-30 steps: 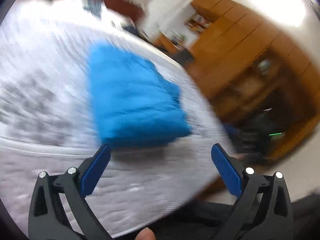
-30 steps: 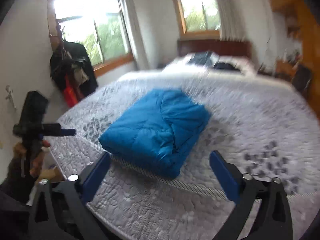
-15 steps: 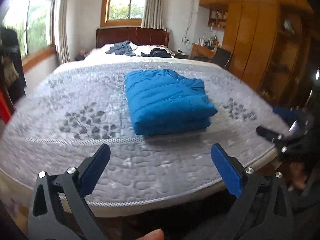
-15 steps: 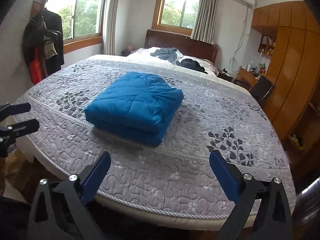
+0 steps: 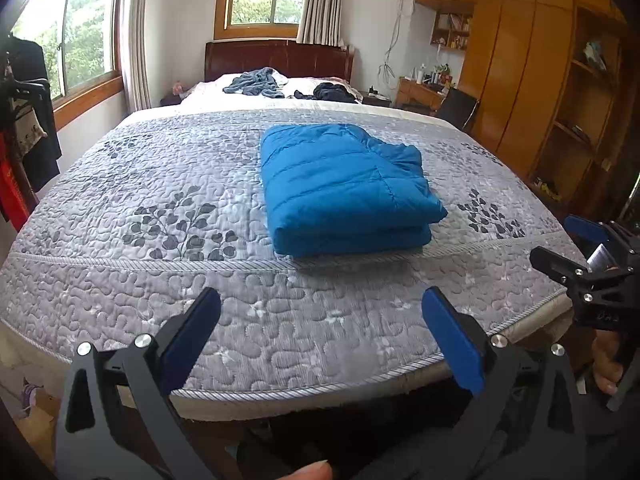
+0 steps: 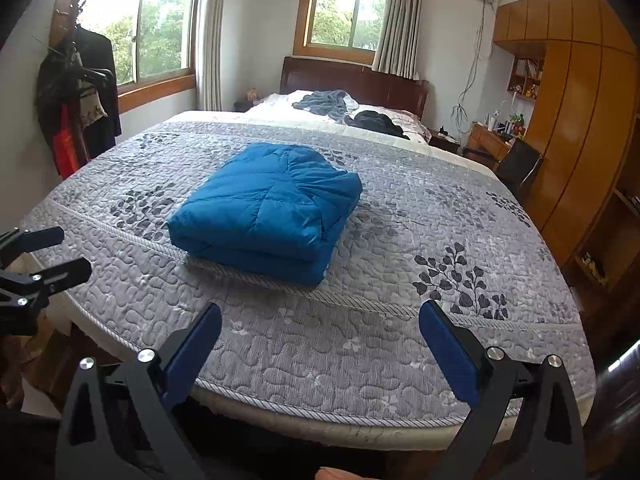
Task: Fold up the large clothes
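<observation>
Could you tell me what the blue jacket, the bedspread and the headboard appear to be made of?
Blue jacket: likely a thin synthetic shell over padding; stitched panels, puffy folds, slight sheen.
Bedspread: quilted cloth, matte; stitched pebble pattern, printed grey leaves, corded edge.
Headboard: probably dark wood, polished reddish-brown; too distant to be sure.

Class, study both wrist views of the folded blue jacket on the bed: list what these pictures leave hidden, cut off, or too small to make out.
- Folded blue jacket: its underside and inner layers are hidden by its own folds in both views.
- Dark garments by the headboard: too far to identify.
- Shelf items: too small in the left wrist view.
- Right hand-held gripper: cut off by the left wrist view's right edge.
</observation>
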### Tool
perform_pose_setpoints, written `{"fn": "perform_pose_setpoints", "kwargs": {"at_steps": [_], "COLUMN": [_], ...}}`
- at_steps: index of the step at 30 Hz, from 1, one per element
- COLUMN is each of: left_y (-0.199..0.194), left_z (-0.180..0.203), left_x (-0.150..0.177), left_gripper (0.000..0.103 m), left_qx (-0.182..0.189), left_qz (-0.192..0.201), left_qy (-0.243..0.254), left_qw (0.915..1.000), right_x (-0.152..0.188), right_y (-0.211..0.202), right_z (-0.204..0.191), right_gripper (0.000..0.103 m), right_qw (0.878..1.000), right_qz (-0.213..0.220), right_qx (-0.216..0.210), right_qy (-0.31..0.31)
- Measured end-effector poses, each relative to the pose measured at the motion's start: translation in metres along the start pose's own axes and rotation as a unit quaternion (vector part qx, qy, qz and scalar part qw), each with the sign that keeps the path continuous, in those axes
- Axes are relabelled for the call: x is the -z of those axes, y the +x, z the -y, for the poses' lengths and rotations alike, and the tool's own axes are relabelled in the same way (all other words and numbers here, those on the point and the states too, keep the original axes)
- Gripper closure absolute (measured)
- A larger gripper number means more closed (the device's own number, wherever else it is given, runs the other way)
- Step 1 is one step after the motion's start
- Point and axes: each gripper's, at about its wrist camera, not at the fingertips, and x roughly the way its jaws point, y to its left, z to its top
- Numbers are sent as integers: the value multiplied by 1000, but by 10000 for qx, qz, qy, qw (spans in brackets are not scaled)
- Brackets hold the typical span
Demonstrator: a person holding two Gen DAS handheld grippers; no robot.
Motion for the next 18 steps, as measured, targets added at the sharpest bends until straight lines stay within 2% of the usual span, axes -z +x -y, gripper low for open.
{"fn": "perform_pose_setpoints", "kwargs": {"at_steps": [18], "left_y": [0], "left_z": [0], "left_x": [-3], "left_gripper": [3], "left_qx": [114], "left_qz": [56], "left_qy": [-47], "left_qw": [9999], "right_x": [-2], "right_y": [-2], "right_z": [-2], "right_gripper": [4], "right_qw": [10000], "right_qz": [43], "right_qx": [-54], "right_qy": [19]}}
